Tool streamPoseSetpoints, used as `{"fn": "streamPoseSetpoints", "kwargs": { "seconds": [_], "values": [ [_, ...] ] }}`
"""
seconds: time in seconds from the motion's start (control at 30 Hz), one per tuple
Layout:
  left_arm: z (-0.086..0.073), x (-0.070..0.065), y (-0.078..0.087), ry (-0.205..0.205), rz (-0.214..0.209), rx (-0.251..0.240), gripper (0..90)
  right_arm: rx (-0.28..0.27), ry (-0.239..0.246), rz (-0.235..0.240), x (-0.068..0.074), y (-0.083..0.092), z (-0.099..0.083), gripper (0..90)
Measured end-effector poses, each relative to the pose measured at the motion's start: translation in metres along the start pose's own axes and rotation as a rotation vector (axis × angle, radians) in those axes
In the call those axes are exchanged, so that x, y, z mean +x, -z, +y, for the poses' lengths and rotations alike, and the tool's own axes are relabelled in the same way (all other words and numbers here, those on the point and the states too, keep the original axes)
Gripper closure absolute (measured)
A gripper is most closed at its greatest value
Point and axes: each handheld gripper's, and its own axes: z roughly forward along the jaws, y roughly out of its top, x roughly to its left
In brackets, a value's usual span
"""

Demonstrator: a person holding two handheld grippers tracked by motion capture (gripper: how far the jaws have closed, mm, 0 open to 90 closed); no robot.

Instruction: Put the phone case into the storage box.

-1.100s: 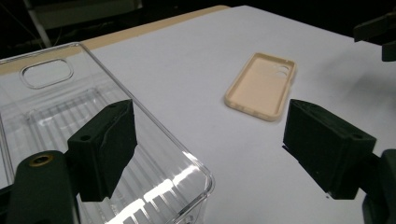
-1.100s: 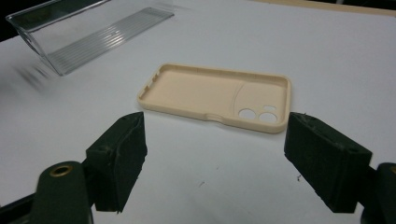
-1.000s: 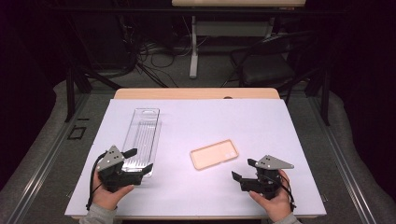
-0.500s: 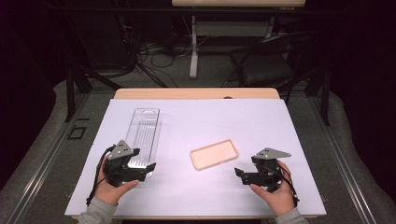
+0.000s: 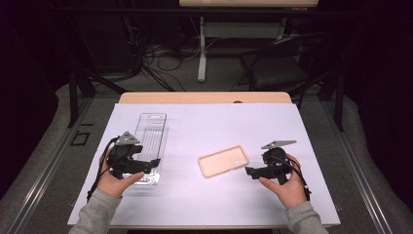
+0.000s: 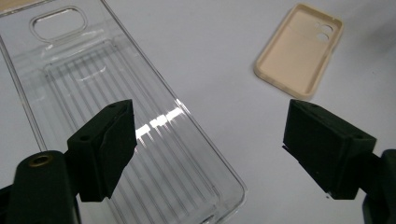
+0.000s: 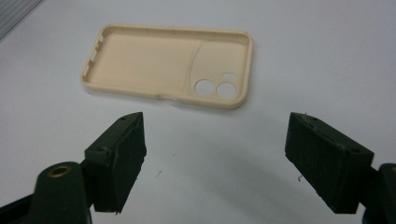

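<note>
White table cover (image 5: 204, 126) carries everything. Clear ribbed tray (image 5: 150, 146) lies well left of the beige phone case (image 5: 224, 161), long axis running away from the person. Case lies open side up; the right gripper view resolves its two round camera holes. Left gripper (image 5: 146, 164) hangs over the tray's near end, jaws spread, empty. Right gripper (image 5: 251, 171) sits just right of the case, jaws spread, apart from it.
</note>
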Motion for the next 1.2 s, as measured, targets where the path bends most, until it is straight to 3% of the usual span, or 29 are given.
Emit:
{"fn": "streamPoseSetpoints", "kwargs": {
  "seconds": [0.2, 0.7, 0.9, 1.2],
  "values": [
    [0.012, 0.008, -0.001, 0.047, 0.001, -0.004, 17.3, 0.011, -0.007, -0.004, -0.002, -0.001, 0.020, 19.1],
    [0.036, 0.027, -0.004, 0.096, 0.014, -0.010, 17.0, 0.015, -0.027, -0.020, -0.012, -0.003, 0.056, 18.2],
    [0.047, 0.035, -0.004, 0.102, 0.025, -0.007, 17.0, 0.012, -0.025, -0.023, -0.013, -0.006, 0.064, 18.1],
    [0.057, 0.044, -0.011, 0.092, 0.039, 0.006, 17.0, 0.053, -0.014, -0.031, -0.020, -0.021, 0.077, 18.1]
  ]
}}
